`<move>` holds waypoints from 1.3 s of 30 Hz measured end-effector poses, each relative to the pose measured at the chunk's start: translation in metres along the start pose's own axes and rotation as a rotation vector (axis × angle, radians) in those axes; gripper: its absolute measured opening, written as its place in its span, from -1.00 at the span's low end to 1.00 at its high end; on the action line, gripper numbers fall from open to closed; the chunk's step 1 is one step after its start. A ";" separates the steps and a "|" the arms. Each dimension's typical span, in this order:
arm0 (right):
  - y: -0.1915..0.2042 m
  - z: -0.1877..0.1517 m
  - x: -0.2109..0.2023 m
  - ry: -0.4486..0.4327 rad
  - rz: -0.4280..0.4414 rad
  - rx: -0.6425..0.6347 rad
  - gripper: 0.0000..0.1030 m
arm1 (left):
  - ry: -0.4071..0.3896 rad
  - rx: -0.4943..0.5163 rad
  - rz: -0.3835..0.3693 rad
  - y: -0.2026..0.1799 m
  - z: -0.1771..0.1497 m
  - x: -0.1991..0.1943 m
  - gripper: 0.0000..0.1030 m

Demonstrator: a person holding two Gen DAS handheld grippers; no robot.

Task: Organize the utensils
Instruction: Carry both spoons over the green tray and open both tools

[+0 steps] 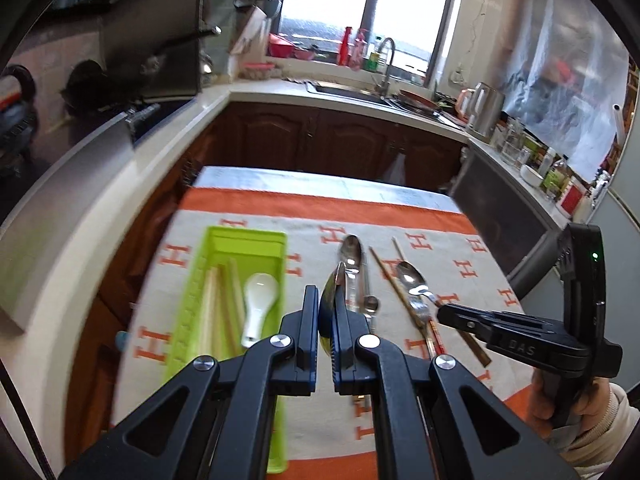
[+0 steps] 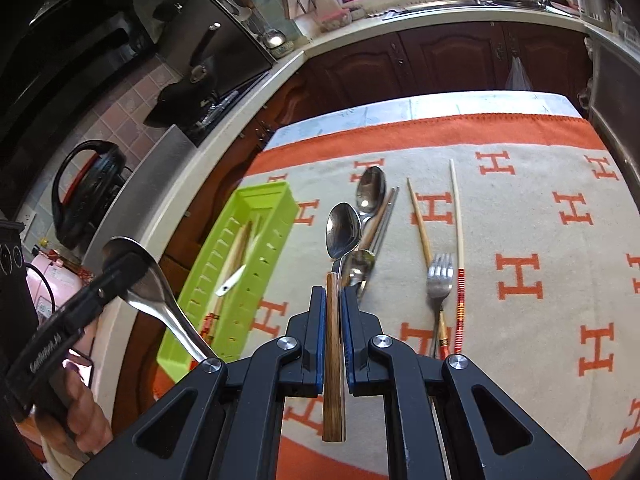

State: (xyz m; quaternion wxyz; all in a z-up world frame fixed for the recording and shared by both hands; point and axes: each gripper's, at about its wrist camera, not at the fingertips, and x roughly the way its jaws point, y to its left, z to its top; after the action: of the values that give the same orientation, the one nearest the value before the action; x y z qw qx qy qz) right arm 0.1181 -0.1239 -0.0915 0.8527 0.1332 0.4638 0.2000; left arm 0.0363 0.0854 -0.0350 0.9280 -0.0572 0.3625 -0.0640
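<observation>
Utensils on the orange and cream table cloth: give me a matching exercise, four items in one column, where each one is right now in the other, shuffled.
Items
1. white ceramic soup spoon
2. wooden-handled steel spoon
3. all-steel large spoon
4. steel fork

Places
A. clamped in the right gripper
B. lying on the cloth beside the red-banded chopstick
C. inside the lime green plastic tray
D. clamped in the left gripper

Pairs: 1-C, 2-A, 3-D, 4-B
</observation>
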 end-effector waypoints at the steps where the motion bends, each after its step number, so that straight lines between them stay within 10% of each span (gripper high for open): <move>1: 0.005 -0.001 -0.003 -0.001 0.006 -0.007 -0.86 | -0.006 0.010 0.023 0.005 0.002 -0.007 -0.95; 11: 0.067 -0.013 -0.004 0.022 0.056 -0.068 -0.86 | 0.021 0.173 0.323 0.036 -0.005 -0.020 -0.94; 20: 0.101 -0.023 0.030 0.094 0.070 -0.105 -0.86 | 0.164 0.335 0.339 0.038 -0.041 0.041 -0.94; 23: 0.105 -0.021 0.043 0.102 0.058 -0.104 -0.86 | 0.171 0.303 0.317 0.043 -0.043 0.053 -0.89; 28: 0.107 -0.010 0.067 0.111 0.045 -0.061 -0.85 | 0.116 0.202 0.313 0.059 -0.036 0.056 -0.07; 39: 0.136 0.023 0.145 0.151 0.032 0.011 -0.85 | 0.050 -0.065 0.283 0.108 -0.024 0.041 0.35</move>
State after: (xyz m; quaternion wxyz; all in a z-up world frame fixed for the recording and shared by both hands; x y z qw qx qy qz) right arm 0.1788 0.0625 -0.1301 0.8112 0.1297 0.5258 0.2206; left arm 0.0585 0.1843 -0.0959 0.9161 -0.0339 0.3919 0.0778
